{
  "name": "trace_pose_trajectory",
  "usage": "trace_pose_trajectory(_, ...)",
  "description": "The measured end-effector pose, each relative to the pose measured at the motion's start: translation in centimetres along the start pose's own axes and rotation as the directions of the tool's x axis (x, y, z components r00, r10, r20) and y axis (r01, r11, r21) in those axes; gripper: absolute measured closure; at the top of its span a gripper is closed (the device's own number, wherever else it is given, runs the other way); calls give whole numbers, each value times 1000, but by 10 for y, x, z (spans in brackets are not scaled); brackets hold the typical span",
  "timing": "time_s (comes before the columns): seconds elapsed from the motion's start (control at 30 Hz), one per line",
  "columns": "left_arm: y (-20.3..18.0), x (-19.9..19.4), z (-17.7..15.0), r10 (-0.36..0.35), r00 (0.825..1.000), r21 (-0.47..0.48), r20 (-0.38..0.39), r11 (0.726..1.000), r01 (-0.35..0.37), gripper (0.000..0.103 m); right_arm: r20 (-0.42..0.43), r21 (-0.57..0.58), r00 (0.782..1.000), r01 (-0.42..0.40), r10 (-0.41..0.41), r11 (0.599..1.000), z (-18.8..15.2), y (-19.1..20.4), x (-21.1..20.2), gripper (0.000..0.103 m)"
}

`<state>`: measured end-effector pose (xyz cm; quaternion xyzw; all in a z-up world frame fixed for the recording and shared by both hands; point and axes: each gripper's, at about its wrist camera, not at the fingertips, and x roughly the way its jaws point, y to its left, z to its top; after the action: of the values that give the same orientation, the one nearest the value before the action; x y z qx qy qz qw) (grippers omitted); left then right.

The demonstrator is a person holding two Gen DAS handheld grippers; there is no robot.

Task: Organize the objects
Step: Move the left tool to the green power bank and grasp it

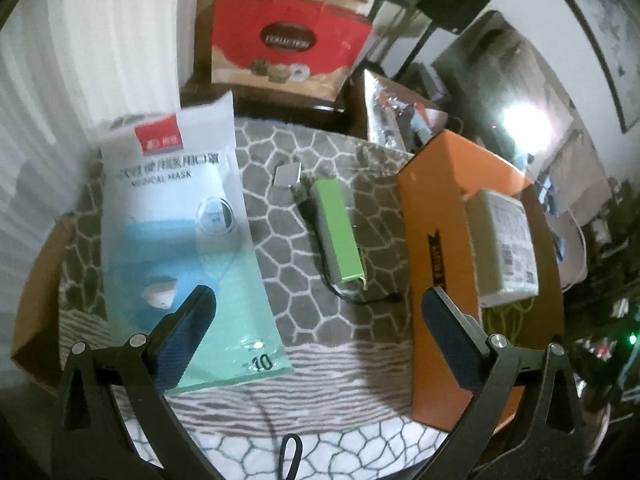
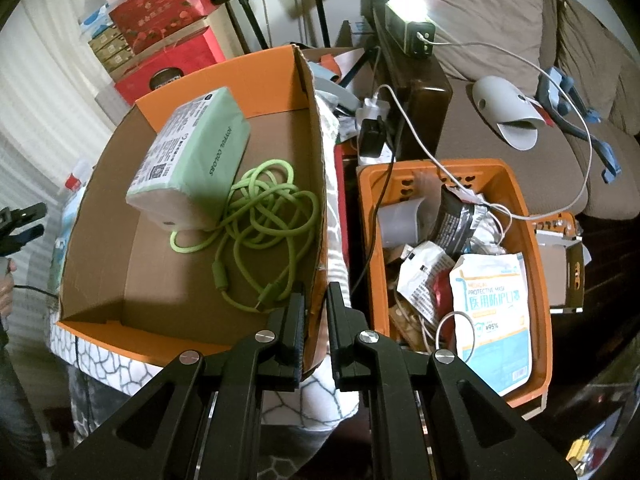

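left gripper (image 1: 316,300): wide open, bare grey patterned blanket (image 1: 320,344) between fingers
right gripper (image 2: 316,296): pinching near wall of orange cardboard box (image 2: 316,184)

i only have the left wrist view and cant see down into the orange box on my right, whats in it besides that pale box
Observer: A green cable lies coiled on the floor of the orange box, next to the pale green box.
Operator: ok and where is the right gripper
Observer: The right gripper has one finger on each side of the orange box's side wall, with a narrow gap between them. I cannot tell if it is clamped.
Operator: anything past that wall
Observer: An orange basket stands on the far side of it, holding mask packs and other packets.
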<state>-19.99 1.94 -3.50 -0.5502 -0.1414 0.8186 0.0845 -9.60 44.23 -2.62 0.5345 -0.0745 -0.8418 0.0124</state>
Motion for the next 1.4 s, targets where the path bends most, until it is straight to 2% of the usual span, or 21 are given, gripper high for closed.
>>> trace_pose_trajectory(0.13,-4,24,6,3,999,-16,-36,1000,-4,2,-3,0,1000,1,-1,1000,0,0,0,94)
trace_pose_trajectory(0.27,-18,44,11,45,998,13,-53,999,-44,9,-10,2,1000,3,-3,1000,-2,-1,3,94)
trace_pose_trajectory(0.33,-27,52,13,64,996,39,-56,997,-62,15,-7,9,1000,2,-1,1000,-2,-2,3,94)
trace_pose_trajectory(0.5,-38,69,19,117,990,71,-81,991,-111,39,-7,10,1000,1,-1,1000,-3,-2,3,93)
trace_pose_trajectory(0.63,-44,83,20,146,983,86,-116,987,-136,50,-6,9,1000,2,-2,1000,-3,-1,2,93)
trace_pose_trajectory(0.77,-47,93,19,146,980,83,-138,987,-135,63,-7,11,1000,1,-1,1000,-2,-2,2,93)
trace_pose_trajectory(0.93,-48,106,18,142,975,68,-170,989,-132,72,-7,11,1000,1,-1,1000,-2,-2,2,93)
trace_pose_trajectory(1.07,-46,109,22,140,977,56,-164,990,-132,73,-7,11,1000,1,-1,1000,-2,-2,2,93)
trace_pose_trajectory(1.1,-44,109,23,136,977,48,-163,990,-129,76,-7,10,1000,2,-2,1000,-2,-2,2,93)
trace_pose_trajectory(1.17,-41,106,25,125,980,29,-154,992,-122,80,-7,10,1000,2,-2,1000,-2,-2,2,93)
trace_pose_trajectory(1.4,-30,87,26,45,994,-20,-104,999,-47,81,-7,11,1000,1,-1,1000,-2,-2,2,93)
